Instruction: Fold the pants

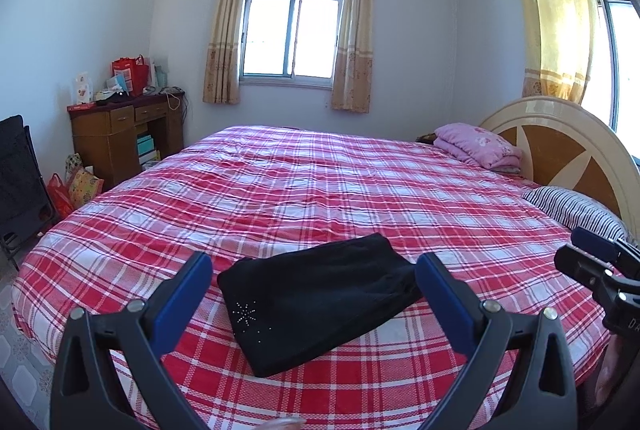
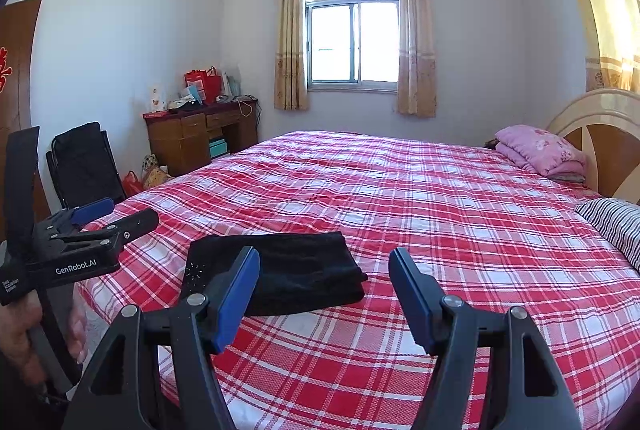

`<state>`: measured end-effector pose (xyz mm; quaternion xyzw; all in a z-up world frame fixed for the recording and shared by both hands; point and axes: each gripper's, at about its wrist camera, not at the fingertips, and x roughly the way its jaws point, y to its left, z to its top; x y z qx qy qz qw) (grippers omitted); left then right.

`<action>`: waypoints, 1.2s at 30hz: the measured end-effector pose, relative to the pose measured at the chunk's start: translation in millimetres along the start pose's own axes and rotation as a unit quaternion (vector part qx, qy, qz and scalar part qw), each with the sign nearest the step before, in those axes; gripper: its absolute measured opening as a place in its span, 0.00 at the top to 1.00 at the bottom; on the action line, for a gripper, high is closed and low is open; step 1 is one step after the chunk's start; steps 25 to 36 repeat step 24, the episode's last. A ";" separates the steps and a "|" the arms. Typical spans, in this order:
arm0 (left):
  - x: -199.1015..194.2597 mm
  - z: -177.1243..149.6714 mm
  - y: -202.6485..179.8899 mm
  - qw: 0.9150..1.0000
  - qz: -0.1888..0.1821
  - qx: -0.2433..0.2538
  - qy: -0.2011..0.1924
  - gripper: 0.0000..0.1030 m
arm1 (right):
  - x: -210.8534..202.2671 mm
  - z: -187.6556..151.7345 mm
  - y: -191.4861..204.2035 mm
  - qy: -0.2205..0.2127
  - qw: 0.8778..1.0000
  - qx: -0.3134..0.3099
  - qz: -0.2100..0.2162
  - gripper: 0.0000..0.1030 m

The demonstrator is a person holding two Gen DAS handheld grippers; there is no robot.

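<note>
1. A pair of black pants (image 1: 316, 300) lies folded into a compact rectangle on a bed (image 1: 320, 189) covered with a red-and-white plaid spread, near the bed's front edge; a small starburst of pale studs shows on the top layer at its near-left corner.

2. The left gripper (image 1: 312, 278) hovers just short of the pants, its blue-padded jaws spread wide on either side of the bundle and grasping nothing.

3. The right gripper (image 2: 324, 270) hangs over the bed just to the right of the pants, jaws likewise released and empty; in its own view its left pad overlaps the bundle's near edge, and contact cannot be confirmed.

4. A person's hand (image 2: 24, 342) grips the left tool's handle at the edge of the right wrist view.

5. At the head of the bed, a folded pink quilt (image 1: 478, 145) and a striped pillow (image 1: 576, 207) rest against a cream-and-brown headboard (image 1: 560, 133).

6. Across the room, a cluttered wooden desk (image 1: 120, 133) stands beside a curtained window (image 1: 294, 33).
</note>
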<state>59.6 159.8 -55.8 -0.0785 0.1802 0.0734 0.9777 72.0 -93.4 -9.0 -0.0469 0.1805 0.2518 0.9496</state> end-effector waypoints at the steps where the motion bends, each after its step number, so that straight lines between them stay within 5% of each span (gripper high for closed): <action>1: -0.4 0.1 0.1 1.000 0.001 0.000 -0.001 0.00 | -0.9 0.5 0.5 -0.002 1.000 -0.001 0.001 0.33; 7: -1.7 -0.3 -1.4 0.999 0.034 0.008 -0.011 0.00 | -2.1 -0.6 3.4 -0.004 1.000 -0.009 0.002 0.33; 36: 0.9 -6.9 1.5 0.999 0.031 0.001 -0.013 0.00 | 5.1 -3.7 4.6 0.003 1.000 -0.006 0.006 0.33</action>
